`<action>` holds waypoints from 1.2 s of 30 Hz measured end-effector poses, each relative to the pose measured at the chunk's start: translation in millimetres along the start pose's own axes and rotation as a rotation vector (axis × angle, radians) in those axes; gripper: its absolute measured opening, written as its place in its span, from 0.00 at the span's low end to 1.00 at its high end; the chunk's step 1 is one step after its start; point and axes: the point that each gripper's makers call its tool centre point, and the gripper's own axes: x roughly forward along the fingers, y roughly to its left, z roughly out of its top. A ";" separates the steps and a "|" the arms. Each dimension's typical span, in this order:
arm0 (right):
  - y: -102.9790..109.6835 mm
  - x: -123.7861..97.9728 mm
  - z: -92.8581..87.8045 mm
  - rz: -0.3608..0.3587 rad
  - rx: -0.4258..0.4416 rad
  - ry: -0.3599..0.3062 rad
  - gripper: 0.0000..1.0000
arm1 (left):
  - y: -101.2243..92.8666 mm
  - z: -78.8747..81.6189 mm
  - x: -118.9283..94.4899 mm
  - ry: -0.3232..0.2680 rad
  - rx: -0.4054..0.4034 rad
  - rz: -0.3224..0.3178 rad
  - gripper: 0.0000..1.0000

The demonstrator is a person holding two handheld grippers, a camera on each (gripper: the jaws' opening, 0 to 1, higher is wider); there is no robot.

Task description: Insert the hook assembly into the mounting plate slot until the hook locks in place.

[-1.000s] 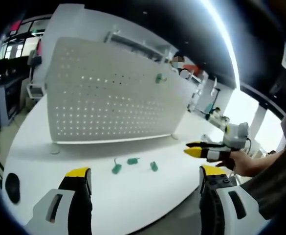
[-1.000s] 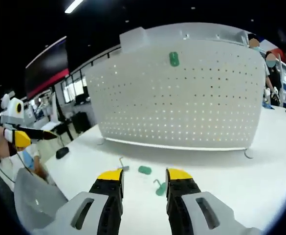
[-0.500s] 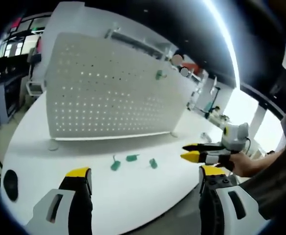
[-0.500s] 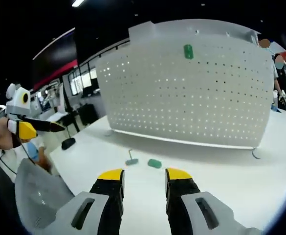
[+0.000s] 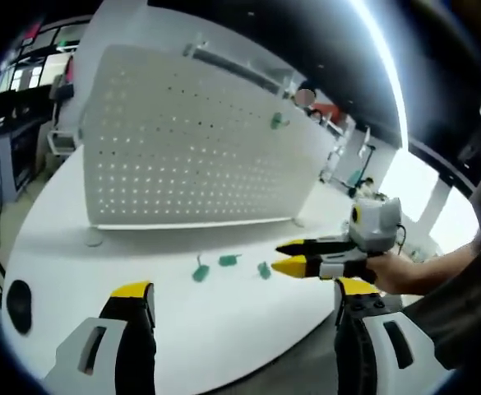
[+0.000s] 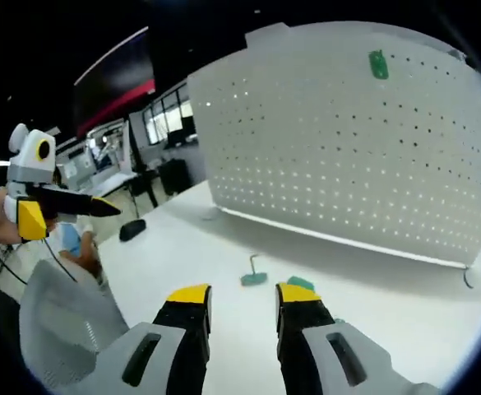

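Note:
A white perforated mounting plate [image 5: 191,148] [image 6: 347,156] stands upright on the white table [image 5: 76,263]. One green hook [image 5: 278,122] [image 6: 378,64] sits high on it. Three loose green hooks lie on the table in front: one at the left [image 5: 200,269], one in the middle [image 5: 228,260], one at the right [image 5: 263,269]. In the right gripper view two of them show, one [image 6: 253,276] ahead and one [image 6: 300,283] partly behind the right jaw. My left gripper [image 5: 242,290] [image 6: 76,206] is wide open and empty. My right gripper [image 6: 242,293] [image 5: 293,256] hovers close to the loose hooks, open a little, holding nothing.
A black oval object [image 5: 18,304] [image 6: 131,229] lies near the table's edge. A hand [image 5: 404,276] holds the right gripper at the table's near right edge. Desks and shelving stand in the room behind the plate.
The right gripper has moved in over the table toward the loose hooks. Both gripper openings are unchanged and the hooks lie where they were.

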 end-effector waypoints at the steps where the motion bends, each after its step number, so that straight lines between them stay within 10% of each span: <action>1: 0.5 4.6 0.8 0.005 0.001 0.002 0.30 | 1.5 -0.3 0.0 0.002 -0.001 0.002 0.92; 36: -11.3 132.4 -32.2 0.027 0.058 0.205 0.19 | 27.3 -11.1 1.9 0.056 -0.043 0.036 0.90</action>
